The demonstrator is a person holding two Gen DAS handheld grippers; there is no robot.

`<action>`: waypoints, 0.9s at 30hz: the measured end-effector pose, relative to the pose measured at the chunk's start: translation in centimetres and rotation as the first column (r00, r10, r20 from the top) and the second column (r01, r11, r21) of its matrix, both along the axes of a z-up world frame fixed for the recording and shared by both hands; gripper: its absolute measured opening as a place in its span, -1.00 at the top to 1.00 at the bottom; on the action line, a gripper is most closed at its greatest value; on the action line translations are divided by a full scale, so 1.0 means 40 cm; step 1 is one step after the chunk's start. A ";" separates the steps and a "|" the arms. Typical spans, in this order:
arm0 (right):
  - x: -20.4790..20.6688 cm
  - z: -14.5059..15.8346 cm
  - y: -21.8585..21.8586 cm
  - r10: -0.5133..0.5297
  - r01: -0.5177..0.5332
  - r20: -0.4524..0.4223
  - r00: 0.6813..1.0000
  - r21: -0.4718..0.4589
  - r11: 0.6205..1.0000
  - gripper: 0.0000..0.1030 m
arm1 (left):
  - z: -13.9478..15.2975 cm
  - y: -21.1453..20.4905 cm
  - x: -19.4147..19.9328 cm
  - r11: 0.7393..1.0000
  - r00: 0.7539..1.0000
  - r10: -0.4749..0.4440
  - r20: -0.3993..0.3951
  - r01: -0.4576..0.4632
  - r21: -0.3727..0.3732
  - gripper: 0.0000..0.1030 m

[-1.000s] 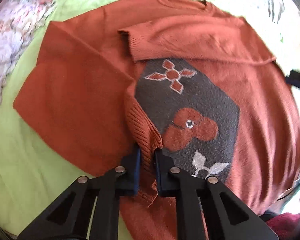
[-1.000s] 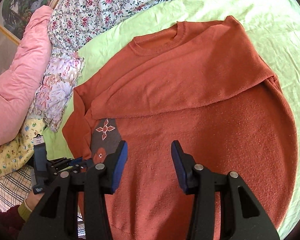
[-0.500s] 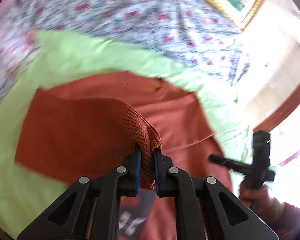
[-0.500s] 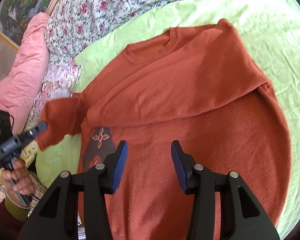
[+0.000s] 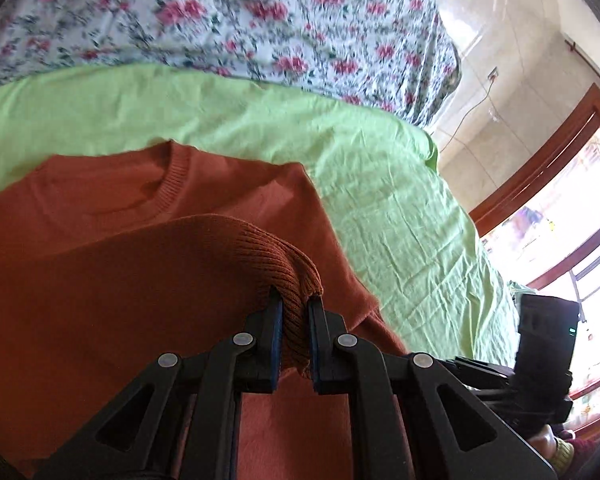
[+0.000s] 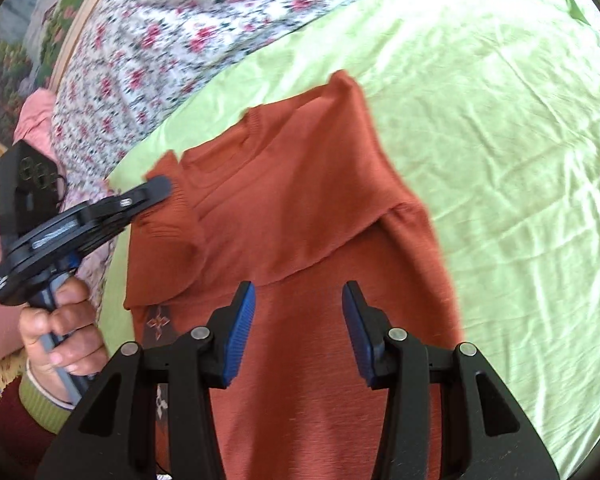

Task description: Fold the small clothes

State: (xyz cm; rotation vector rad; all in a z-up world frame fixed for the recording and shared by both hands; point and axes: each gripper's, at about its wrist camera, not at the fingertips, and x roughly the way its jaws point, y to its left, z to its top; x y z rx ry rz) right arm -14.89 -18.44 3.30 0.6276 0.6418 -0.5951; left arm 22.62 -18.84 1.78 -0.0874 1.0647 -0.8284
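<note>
A rust-orange knitted sweater [image 6: 320, 208] lies back side up on the green sheet [image 6: 500, 160], one sleeve folded across it. My left gripper [image 5: 295, 304] is shut on the ribbed cuff [image 5: 276, 256] of the other sleeve and holds it raised over the sweater [image 5: 100, 280], just short of the neckline [image 5: 172, 184]. In the right wrist view the left gripper [image 6: 156, 190] comes in from the left with the cuff in it. My right gripper [image 6: 298, 300] hovers open over the sweater's body with nothing between its blue pads.
A floral cover [image 5: 260, 20] lies past the green sheet [image 5: 260, 120], and a pink cushion [image 6: 32, 116] sits at the left. A wood-framed window [image 5: 560, 220] is on the right. A dark patterned panel [image 6: 158, 324] shows at the sweater's left edge.
My left gripper has lifted the cuff off the dark patterned panel and swung it across over the sweater toward the neckline. The right gripper drifted slightly and stayed open.
</note>
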 end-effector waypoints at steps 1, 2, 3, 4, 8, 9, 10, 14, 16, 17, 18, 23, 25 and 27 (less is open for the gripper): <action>-0.007 -0.002 -0.012 -0.008 0.008 -0.001 1.000 0.004 1.000 0.09 | -0.019 -0.016 0.007 1.000 1.000 -0.003 -0.006 0.003 0.007 0.83; -0.011 -0.003 -0.020 -0.013 0.013 -0.002 1.000 0.006 1.000 0.09 | -0.045 -0.033 0.015 1.000 1.000 -0.006 -0.015 0.006 0.017 0.82; -0.014 -0.004 -0.027 -0.020 0.020 -0.004 1.000 0.009 1.000 0.09 | -0.073 -0.050 0.025 0.999 1.000 -0.006 -0.027 0.007 0.032 0.82; -0.015 -0.006 -0.036 -0.026 0.026 -0.007 1.000 0.014 1.000 0.09 | -0.096 -0.061 0.032 0.999 0.999 -0.006 -0.038 0.007 0.045 0.80; 0.002 -0.006 -0.064 -0.025 0.025 -0.017 1.000 0.019 1.000 0.09 | -0.165 -0.053 0.039 0.998 0.993 -0.004 -0.121 0.011 0.056 0.61; 0.013 -0.002 -0.067 -0.018 0.019 -0.016 1.000 0.016 1.000 0.09 | -0.166 -0.041 0.034 0.999 0.992 -0.002 -0.129 0.008 0.045 0.51; 0.020 0.001 -0.070 -0.010 0.010 -0.014 1.000 0.012 1.000 0.09 | -0.163 -0.026 0.027 0.999 0.992 0.002 -0.129 0.003 0.037 0.44; 0.080 0.009 -0.081 0.036 -0.036 -0.018 0.999 -0.007 0.999 0.09 | -0.130 0.073 -0.022 0.999 0.994 0.027 -0.110 -0.024 0.023 0.02; 0.120 0.011 -0.085 0.062 -0.063 -0.026 0.998 -0.025 0.998 0.09 | -0.114 0.133 -0.045 0.998 0.994 0.054 -0.098 -0.052 0.027 -0.02; 0.138 0.011 -0.088 0.074 -0.075 -0.033 0.997 -0.035 0.997 0.08 | -0.105 0.175 -0.059 0.997 0.993 0.073 -0.089 -0.071 0.032 -0.03; 0.155 0.010 -0.092 0.086 -0.088 -0.043 0.995 -0.047 0.995 0.04 | -0.098 0.212 -0.070 0.995 0.992 0.097 -0.080 -0.093 0.044 -0.05; 0.240 -0.007 -0.137 0.080 -0.092 -0.110 0.991 -0.105 0.990 -0.13 | -0.094 0.448 -0.114 0.940 0.952 0.305 -0.012 -0.299 0.164 -0.11; 0.267 -0.022 -0.167 0.070 -0.082 -0.124 0.990 -0.088 0.993 -0.13 | -0.111 0.553 -0.123 0.888 0.912 0.410 0.012 -0.402 0.221 -0.11; 0.292 -0.043 -0.189 0.070 -0.080 -0.151 0.986 -0.061 0.995 -0.13 | -0.135 0.627 -0.124 0.846 0.877 0.480 0.009 -0.465 0.262 -0.11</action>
